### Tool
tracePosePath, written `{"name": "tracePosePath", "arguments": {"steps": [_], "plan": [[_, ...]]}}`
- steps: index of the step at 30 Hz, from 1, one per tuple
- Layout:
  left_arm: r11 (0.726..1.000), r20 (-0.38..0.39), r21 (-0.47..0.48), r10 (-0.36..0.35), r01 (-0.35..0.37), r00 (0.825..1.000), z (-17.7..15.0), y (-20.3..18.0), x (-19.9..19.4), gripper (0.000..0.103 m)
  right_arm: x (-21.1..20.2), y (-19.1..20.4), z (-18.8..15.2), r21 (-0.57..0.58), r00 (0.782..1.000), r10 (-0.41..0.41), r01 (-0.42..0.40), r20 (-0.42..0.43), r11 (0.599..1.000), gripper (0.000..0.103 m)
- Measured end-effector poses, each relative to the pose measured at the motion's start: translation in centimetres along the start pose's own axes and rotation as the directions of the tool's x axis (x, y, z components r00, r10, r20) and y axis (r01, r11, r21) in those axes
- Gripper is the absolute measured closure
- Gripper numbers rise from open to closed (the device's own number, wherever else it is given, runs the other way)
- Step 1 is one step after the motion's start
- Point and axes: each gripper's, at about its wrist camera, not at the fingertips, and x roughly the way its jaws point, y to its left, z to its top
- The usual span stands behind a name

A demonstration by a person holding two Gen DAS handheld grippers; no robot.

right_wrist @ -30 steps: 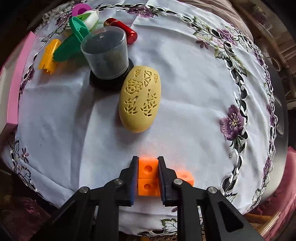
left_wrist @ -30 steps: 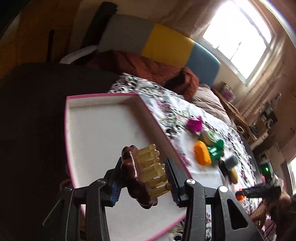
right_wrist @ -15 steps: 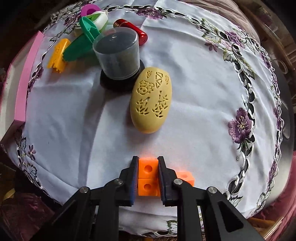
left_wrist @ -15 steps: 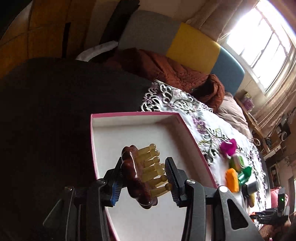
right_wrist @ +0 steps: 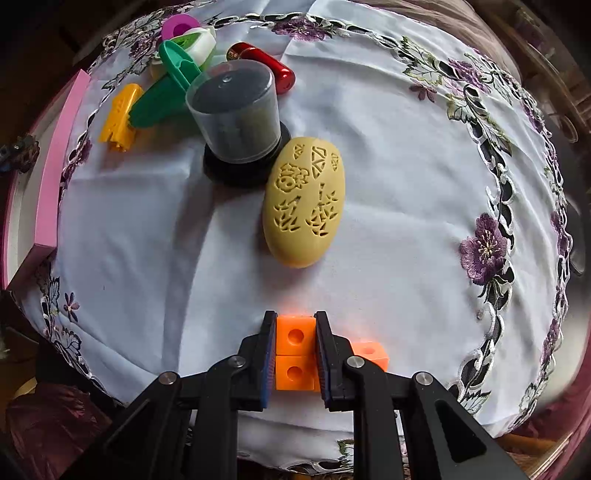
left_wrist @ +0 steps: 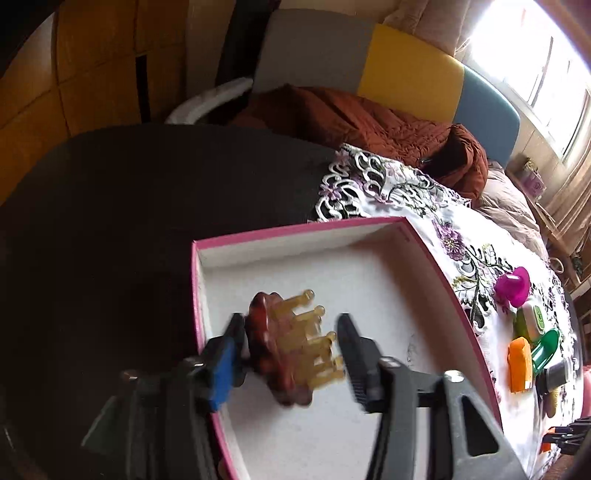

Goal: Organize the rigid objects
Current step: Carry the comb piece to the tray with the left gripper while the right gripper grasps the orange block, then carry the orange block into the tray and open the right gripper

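Your left gripper [left_wrist: 291, 354] was over the pink-rimmed tray [left_wrist: 439, 266], and its jaws stood spread, with a gap on the right side of the brown massage comb [left_wrist: 284, 350]. The comb was blurred between them, so I could not tell if it already lay on the tray floor or was just leaving the fingers. Your right gripper [right_wrist: 295, 350] was pressed together on the orange block piece [right_wrist: 295, 336], held near the edge of the table.

As I judge it, the task was at an early stage. The tray held nothing except the comb. On the white embroidered tablecloth [right_wrist: 406, 184] many things waited: the yellow carved oval case [right_wrist: 304, 206], the clear cup on a black base [right_wrist: 236, 118] just beside it, the red tube [right_wrist: 262, 64], the green clip [right_wrist: 166, 92], the orange-yellow clip [right_wrist: 120, 116], the white and green case [right_wrist: 199, 40] and the magenta ring [right_wrist: 179, 27]. The orange piece in your right gripper had not yet reached the tray.

The cloth covered part of a dark table [left_wrist: 129, 221], and the tray sat at the cloth's edge. Behind stood a sofa with grey, yellow and blue cushions [left_wrist: 406, 70], a brown blanket [left_wrist: 351, 122] and a bright window [left_wrist: 535, 55].
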Motion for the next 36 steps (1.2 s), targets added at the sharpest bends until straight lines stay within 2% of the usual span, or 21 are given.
{"name": "tracePosePath", "arguments": {"steps": [1, 7, 17, 26, 32, 36], "plan": [[1.0, 0.01, 0.003, 0.006, -0.006, 1.0, -0.1, 0.0, -0.4, 0.035, 0.1, 0.0, 0.0, 0.0, 1.0, 0.0, 0.0, 0.0, 1.0, 0.083], [0.999, 0.09, 0.007, 0.03, -0.031, 0.996, -2.6, -0.4, -4.5, 0.034, 0.4, 0.1, -0.1, -0.003, 1.0, 0.004, -0.004, -0.004, 1.0, 0.083], [0.998, 0.081, 0.044, 0.039, -0.042, 0.996, -8.9, -2.5, -8.7, 0.034, 0.0, 0.1, -0.1, -0.033, 1.0, 0.022, -0.022, 0.013, 0.999, 0.084], [0.998, 0.079, 0.043, 0.042, -0.045, 0.996, -10.6, -2.7, -9.8, 0.034, -1.5, 1.8, -0.7, -0.103, 0.997, 0.005, 0.003, 0.079, 0.995, 0.084], [0.999, 0.092, 0.028, 0.042, -0.045, 0.995, -10.8, -1.9, -10.4, 0.034, -3.3, 5.5, 0.0, -0.156, 0.985, 0.101, -0.079, 0.139, 0.985, 0.084], [0.999, 0.103, -0.001, 0.037, -0.038, 0.994, -10.9, -0.9, -11.0, 0.034, -5.3, 10.4, 1.3, -0.245, 0.956, 0.215, -0.164, 0.198, 0.956, 0.084]]}}
